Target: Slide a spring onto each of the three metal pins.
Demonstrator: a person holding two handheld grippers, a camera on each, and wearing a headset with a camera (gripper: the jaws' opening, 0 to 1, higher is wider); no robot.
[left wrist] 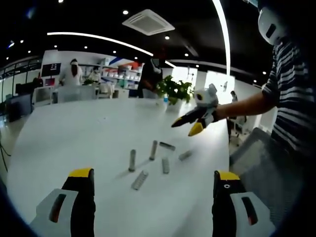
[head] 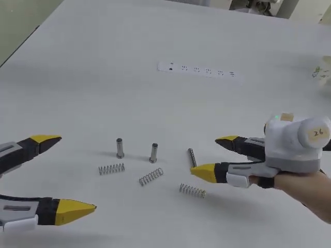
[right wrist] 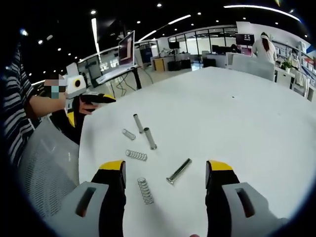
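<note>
Two metal pins (head: 120, 148) (head: 153, 153) stand upright on the white table (head: 155, 103); a third pin (head: 192, 157) (right wrist: 178, 171) lies flat. Three springs (head: 111, 169) (head: 151, 176) (head: 192, 190) lie loose just in front of the pins, none on a pin. My right gripper (head: 213, 156) (right wrist: 165, 166) is open, its jaws on either side of the lying pin and a little short of it. My left gripper (head: 64, 173) (left wrist: 154, 175) is open and holds nothing, left of the pins and apart from them.
A white power strip (head: 199, 70) lies farther back on the table. In the left gripper view a person in a striped shirt (left wrist: 291, 98) holds the right gripper (left wrist: 190, 123). Other people stand in the room beyond the far end of the table.
</note>
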